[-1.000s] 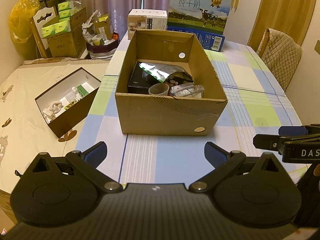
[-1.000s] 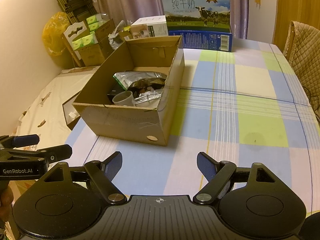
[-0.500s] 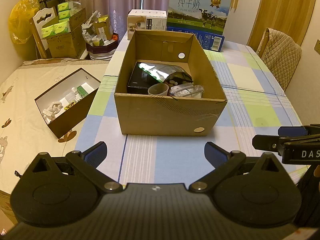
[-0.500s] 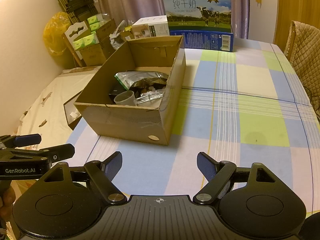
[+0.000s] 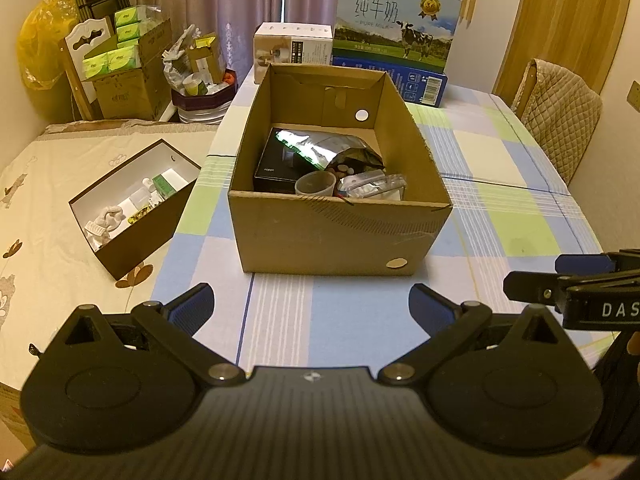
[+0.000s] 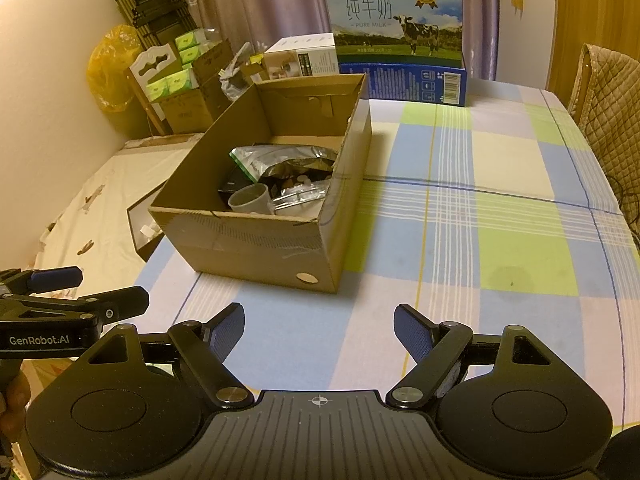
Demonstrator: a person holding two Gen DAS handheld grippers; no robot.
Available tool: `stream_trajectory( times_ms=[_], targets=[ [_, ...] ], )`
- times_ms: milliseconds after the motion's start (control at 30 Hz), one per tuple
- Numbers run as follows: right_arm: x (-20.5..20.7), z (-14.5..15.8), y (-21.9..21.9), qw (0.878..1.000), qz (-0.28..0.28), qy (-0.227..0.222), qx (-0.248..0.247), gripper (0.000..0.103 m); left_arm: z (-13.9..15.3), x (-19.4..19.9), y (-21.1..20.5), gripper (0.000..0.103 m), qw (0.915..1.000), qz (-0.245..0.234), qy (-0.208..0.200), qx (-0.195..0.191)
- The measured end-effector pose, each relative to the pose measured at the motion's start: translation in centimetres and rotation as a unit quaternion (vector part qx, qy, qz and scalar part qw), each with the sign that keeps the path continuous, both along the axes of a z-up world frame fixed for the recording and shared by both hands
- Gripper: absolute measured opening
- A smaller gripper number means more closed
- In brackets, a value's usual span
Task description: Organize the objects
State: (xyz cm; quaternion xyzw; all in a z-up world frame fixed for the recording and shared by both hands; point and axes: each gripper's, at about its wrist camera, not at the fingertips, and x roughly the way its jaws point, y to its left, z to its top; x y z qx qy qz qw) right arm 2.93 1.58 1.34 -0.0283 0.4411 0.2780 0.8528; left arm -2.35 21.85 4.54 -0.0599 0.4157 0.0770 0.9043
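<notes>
Nothing moved: both tools, left (image 5: pixel 311 307) and right (image 6: pixel 319 331), gape empty before the cardboard box (image 5: pixel 340 236).

My left gripper (image 5: pixel 311 306) is level, its two blue-padded fingers (image 5: pixel 191 305) spread wide with nothing between them. My right gripper (image 6: pixel 319 330) is beside it at about the same height, also level, its blue-padded fingers (image 6: pixel 413 334) wide apart and holding nothing. Each one shows at the edge of the other's view: the right gripper (image 5: pixel 568 280) pokes in from the right, the left gripper (image 6: pixel 72 294) from the left. My left hand (image 6: pixel 14 398) wraps the handle below it.
</notes>
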Motion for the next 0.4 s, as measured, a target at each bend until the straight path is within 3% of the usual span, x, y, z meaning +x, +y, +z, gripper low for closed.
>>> stream_trajectory(
  times_ms=[400],
  targets=[
    [0.18, 0.04, -0.22, 1.000, 0.000, -0.001, -0.001, 0.079, 0.18, -0.06, -0.20, 0.102, 0.9999, -0.005, -0.009, -0.006]
  ],
)
